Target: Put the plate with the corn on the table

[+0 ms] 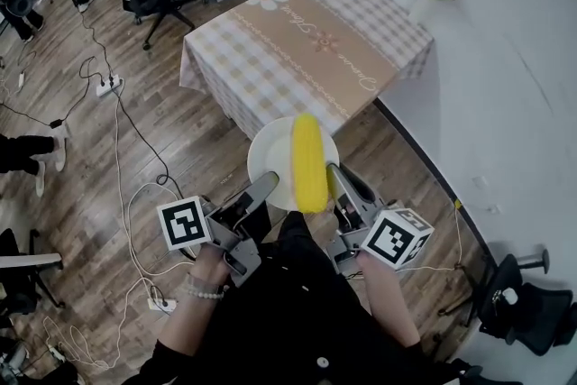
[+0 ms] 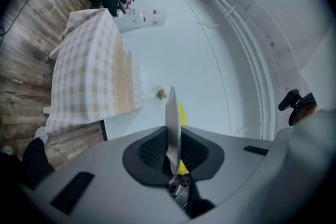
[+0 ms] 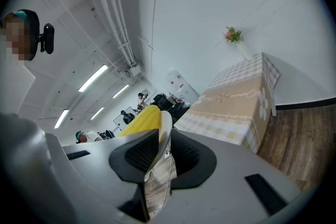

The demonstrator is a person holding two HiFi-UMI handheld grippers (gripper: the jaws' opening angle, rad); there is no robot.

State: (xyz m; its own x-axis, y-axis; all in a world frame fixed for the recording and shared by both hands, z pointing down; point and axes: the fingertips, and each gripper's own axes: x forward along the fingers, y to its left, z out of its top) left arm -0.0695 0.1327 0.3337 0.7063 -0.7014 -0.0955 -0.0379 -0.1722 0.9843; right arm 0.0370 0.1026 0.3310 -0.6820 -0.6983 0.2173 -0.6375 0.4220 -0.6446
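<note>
Both tools are clenched on the white plate: the left tool (image 1: 262, 190) pinches its left rim and the right tool (image 1: 334, 179) its right rim, and each tool's own view shows the thin rim edge-on between dark jaws. The plate (image 1: 268, 160) hangs in the air between them, above the wooden floor (image 1: 180, 158) and short of the near corner of the checked-cloth counter (image 1: 270, 68), so it is not yet set down. The corn cob (image 1: 308, 163) lies loose along the plate, its near end at the rim.

We judge that the main risk: if one tool rises above the other on the way in, the plate tilts and the cob rolls off. So shallow a grip on a smooth rim could also slip.

Only the head view shows how the cob lies and the gap to the counter. Only the tool views show the jaws biting the rim, and the right tool view shows the cloth hanging down the counter's side.
</note>
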